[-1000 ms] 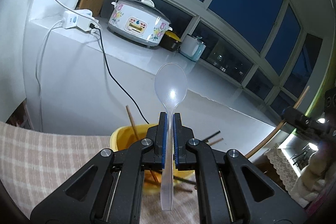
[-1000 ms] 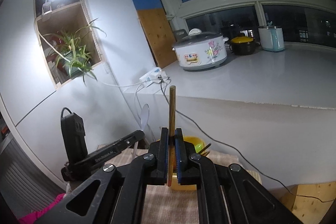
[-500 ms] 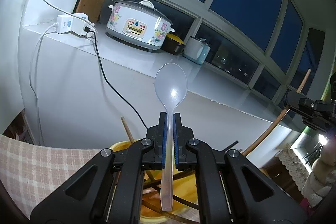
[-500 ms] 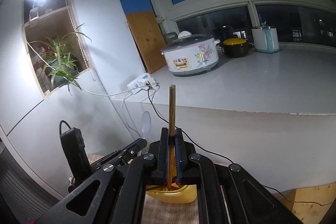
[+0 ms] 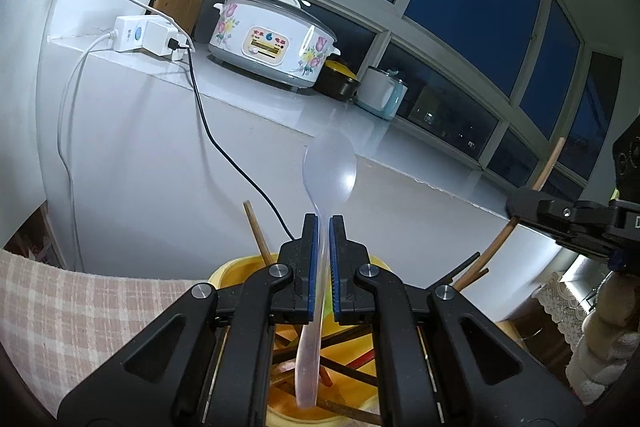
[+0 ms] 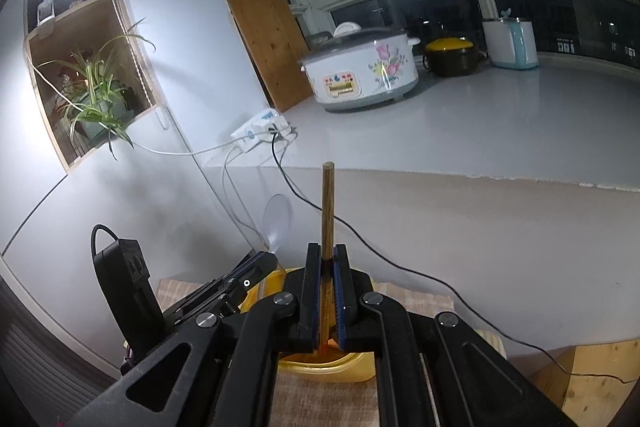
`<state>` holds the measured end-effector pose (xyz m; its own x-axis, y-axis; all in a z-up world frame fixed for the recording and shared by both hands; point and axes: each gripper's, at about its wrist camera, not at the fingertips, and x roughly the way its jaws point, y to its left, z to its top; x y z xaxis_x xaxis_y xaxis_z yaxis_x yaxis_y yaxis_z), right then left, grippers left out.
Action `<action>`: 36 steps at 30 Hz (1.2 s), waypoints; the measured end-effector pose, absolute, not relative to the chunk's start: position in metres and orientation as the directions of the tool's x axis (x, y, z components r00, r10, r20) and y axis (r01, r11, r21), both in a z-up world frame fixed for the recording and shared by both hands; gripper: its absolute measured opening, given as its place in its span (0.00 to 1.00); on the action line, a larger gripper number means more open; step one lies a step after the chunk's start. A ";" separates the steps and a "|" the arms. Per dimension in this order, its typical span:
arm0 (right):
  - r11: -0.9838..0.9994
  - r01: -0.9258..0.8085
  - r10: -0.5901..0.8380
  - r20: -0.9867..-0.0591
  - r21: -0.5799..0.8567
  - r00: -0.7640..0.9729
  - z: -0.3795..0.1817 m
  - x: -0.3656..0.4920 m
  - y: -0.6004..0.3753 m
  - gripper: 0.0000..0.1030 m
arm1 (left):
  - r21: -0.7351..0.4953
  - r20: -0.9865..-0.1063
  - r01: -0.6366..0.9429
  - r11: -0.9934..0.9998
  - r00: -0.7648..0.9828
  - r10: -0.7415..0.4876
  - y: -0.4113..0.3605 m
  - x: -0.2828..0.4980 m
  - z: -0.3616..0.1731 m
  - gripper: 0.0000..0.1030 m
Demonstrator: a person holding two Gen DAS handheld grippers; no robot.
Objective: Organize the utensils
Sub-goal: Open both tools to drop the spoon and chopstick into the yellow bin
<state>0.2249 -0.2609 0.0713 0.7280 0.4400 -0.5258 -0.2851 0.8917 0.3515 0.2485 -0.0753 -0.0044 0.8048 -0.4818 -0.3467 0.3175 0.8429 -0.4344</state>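
My left gripper (image 5: pixel 323 223) stands over a yellow tub (image 5: pixel 236 273) that holds several chopsticks (image 5: pixel 256 231). A clear plastic spoon (image 5: pixel 330 173) stands bowl-up between its jaws, which have parted a little; the spoon leans and its handle hangs down into the tub. My right gripper (image 6: pixel 327 251) is shut on a wooden chopstick (image 6: pixel 328 205), upright above the same tub (image 6: pixel 340 367). The right gripper also shows in the left wrist view (image 5: pixel 560 217) at the right, and the left gripper (image 6: pixel 256 261) and spoon (image 6: pixel 277 217) show in the right wrist view.
The tub sits on a checked cloth (image 5: pixel 80 311) against a white ledge (image 5: pixel 280 115). On the ledge stand a flowered rice cooker (image 5: pixel 272 41), a dark pot (image 5: pixel 338 81), a pale kettle (image 5: pixel 382 93) and a power strip (image 5: pixel 140 35) with cables.
Both grippers have come down closer over the yellow tub. The left jaws have eased apart and the spoon now leans and sits lower between them.
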 end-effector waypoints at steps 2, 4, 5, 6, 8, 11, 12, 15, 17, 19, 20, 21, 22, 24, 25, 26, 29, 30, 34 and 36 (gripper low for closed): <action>0.888 -0.287 0.447 -0.532 0.359 0.719 0.067 0.226 -0.259 0.03 | -0.434 -0.344 0.325 0.840 0.802 -0.488 -0.076 0.245 -0.004 0.03; 0.885 -0.288 0.454 -0.541 0.365 0.708 0.063 0.227 -0.256 0.03 | -0.430 -0.347 0.328 0.841 0.800 -0.489 -0.076 0.243 -0.003 0.03; 0.883 -0.290 0.458 -0.546 0.368 0.701 0.060 0.227 -0.254 0.03 | -0.430 -0.347 0.328 0.841 0.800 -0.490 -0.075 0.242 -0.003 0.03; 0.881 -0.295 0.464 -0.552 0.370 0.693 0.057 0.228 -0.252 0.03 | -0.432 -0.348 0.329 0.840 0.799 -0.491 -0.074 0.239 -0.002 0.03; 0.880 -0.302 0.468 -0.563 0.365 0.681 0.052 0.227 -0.248 0.05 | -0.428 -0.350 0.327 0.842 0.799 -0.488 -0.072 0.235 -0.002 0.03; 0.881 -0.302 0.468 -0.584 0.364 0.663 0.043 0.229 -0.242 0.10 | -0.435 -0.355 0.323 0.840 0.796 -0.490 -0.068 0.231 -0.002 0.03; 0.881 -0.300 0.468 -0.588 0.365 0.660 0.041 0.230 -0.242 0.12 | -0.436 -0.357 0.322 0.840 0.795 -0.490 -0.067 0.229 -0.001 0.03; 0.884 -0.298 0.464 -0.598 0.360 0.654 0.034 0.229 -0.239 0.26 | -0.415 -0.360 0.324 0.850 0.800 -0.481 -0.066 0.220 0.002 0.03; 0.890 -0.296 0.453 -0.606 0.346 0.654 0.031 0.227 -0.237 0.26 | -0.400 -0.360 0.327 0.856 0.803 -0.475 -0.065 0.216 0.004 0.03; 0.896 -0.291 0.441 -0.613 0.335 0.656 0.029 0.226 -0.236 0.26 | -0.388 -0.361 0.326 0.862 0.807 -0.467 -0.063 0.211 0.006 0.04; 0.898 -0.289 0.437 -0.613 0.331 0.658 0.029 0.225 -0.236 0.30 | -0.388 -0.357 0.325 0.862 0.809 -0.466 -0.061 0.209 0.008 0.04; 0.901 -0.285 0.431 -0.614 0.326 0.662 0.029 0.225 -0.236 0.35 | -0.388 -0.356 0.324 0.863 0.811 -0.465 -0.060 0.207 0.009 0.04; 0.906 -0.280 0.422 -0.614 0.318 0.667 0.030 0.224 -0.236 0.37 | -0.386 -0.355 0.322 0.865 0.813 -0.461 -0.058 0.205 0.010 0.04; 0.909 -0.277 0.414 -0.613 0.310 0.673 0.031 0.222 -0.236 0.40 | -0.379 -0.353 0.319 0.869 0.818 -0.454 -0.056 0.201 0.012 0.04; 0.912 -0.276 0.408 -0.612 0.303 0.677 0.032 0.220 -0.237 0.40 | -0.374 -0.352 0.316 0.872 0.821 -0.449 -0.054 0.199 0.014 0.04; 0.914 -0.274 0.404 -0.611 0.298 0.681 0.033 0.219 -0.237 0.40 | -0.373 -0.352 0.314 0.873 0.823 -0.446 -0.052 0.196 0.014 0.04; 0.925 -0.265 0.379 -0.601 0.273 0.703 0.037 0.212 -0.238 0.51 | -0.372 -0.353 0.308 0.876 0.825 -0.440 -0.046 0.190 0.016 0.06; 0.928 -0.261 0.371 -0.596 0.267 0.712 0.038 0.209 -0.239 0.56 | -0.372 -0.355 0.305 0.877 0.826 -0.438 -0.044 0.188 0.017 0.14; 0.934 -0.255 0.355 -0.585 0.249 0.729 0.043 0.198 -0.241 0.59 | -0.361 -0.348 0.297 0.884 0.837 -0.423 -0.037 0.176 0.021 0.26; 0.937 -0.250 0.348 -0.578 0.245 0.738 0.045 0.193 -0.244 0.66 | -0.348 -0.348 0.292 0.891 0.842 -0.412 -0.034 0.171 0.024 0.28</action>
<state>0.1930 -0.2437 0.0453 0.7381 0.3483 -0.5778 -0.2501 0.9367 0.2452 0.1706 -0.0339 0.0238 0.8419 -0.4124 -0.3482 0.2922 0.8907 -0.3483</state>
